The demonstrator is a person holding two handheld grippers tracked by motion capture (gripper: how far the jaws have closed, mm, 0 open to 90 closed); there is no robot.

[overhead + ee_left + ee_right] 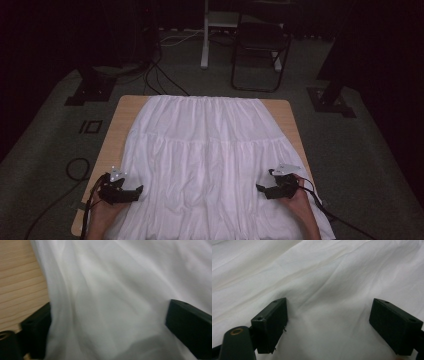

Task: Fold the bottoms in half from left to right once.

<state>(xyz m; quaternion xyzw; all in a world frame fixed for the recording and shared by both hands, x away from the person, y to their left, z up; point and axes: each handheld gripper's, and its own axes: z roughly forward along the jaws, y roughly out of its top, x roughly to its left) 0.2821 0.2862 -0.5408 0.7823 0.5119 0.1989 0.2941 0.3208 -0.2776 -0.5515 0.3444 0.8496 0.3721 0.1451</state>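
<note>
The white gathered cotton skirt (210, 155) lies spread flat on the pale wooden counter (116, 131). Both jaws gape: left hand-held gripper (134, 192) and right hand-held gripper (264, 189) should pinch the hem's side edges evenly, then fold.

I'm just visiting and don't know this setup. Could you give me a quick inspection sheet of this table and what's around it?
Surface: wooden table, mostly covered.
Job's things: white skirt spread flat, hem hanging over the near edge.
Clutter: nothing seen.
Grippers: left gripper open at the skirt's left side, cloth between its jaws; right gripper open over the right side.
Cables: one trails from each gripper; more cables on the floor beyond.
Surroundings: dark room, folding chair, stand bases.
</note>
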